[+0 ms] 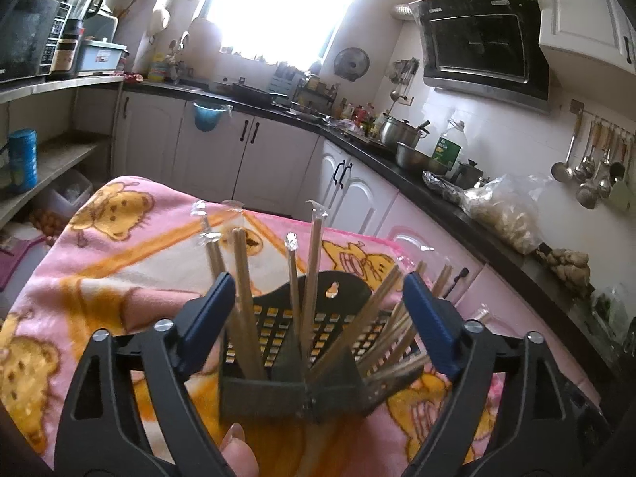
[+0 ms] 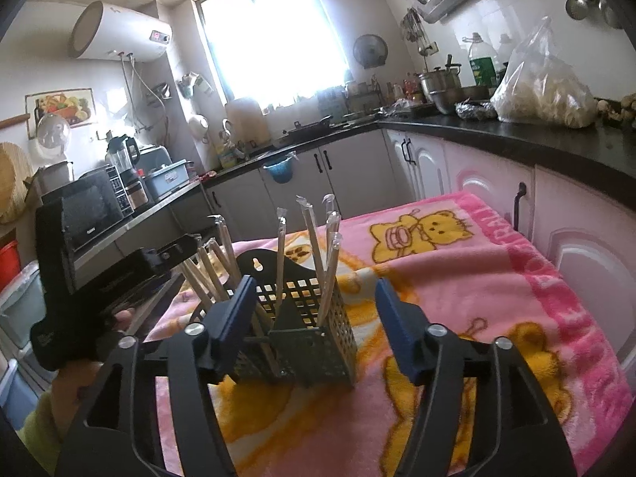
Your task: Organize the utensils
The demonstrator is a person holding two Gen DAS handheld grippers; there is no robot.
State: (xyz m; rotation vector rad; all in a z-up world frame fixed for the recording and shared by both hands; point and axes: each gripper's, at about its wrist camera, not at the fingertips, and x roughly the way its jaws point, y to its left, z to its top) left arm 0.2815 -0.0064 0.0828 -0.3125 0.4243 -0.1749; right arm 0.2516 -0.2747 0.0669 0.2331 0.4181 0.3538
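A black perforated utensil holder [image 1: 302, 381] stands upright on a pink blanket [image 1: 99, 278]. Several wrapped wooden chopsticks [image 1: 314, 274] stick up out of its compartments. My left gripper [image 1: 318, 314] is open, its blue fingers on either side of the holder's top, holding nothing. In the right wrist view the same holder [image 2: 314, 342] with its chopsticks [image 2: 332, 262] sits just ahead of my right gripper [image 2: 314, 314], which is open and empty. The left gripper's black body [image 2: 79, 286] shows at the left of that view, beside the holder.
A black countertop [image 1: 477, 214] runs along the right with pots [image 1: 401, 131], an oil bottle [image 1: 449, 147] and a plastic bag [image 1: 505, 206]. White cabinets [image 2: 477, 183] stand close behind the blanket's far edge. Shelves with a microwave [image 2: 95, 202] stand on the left.
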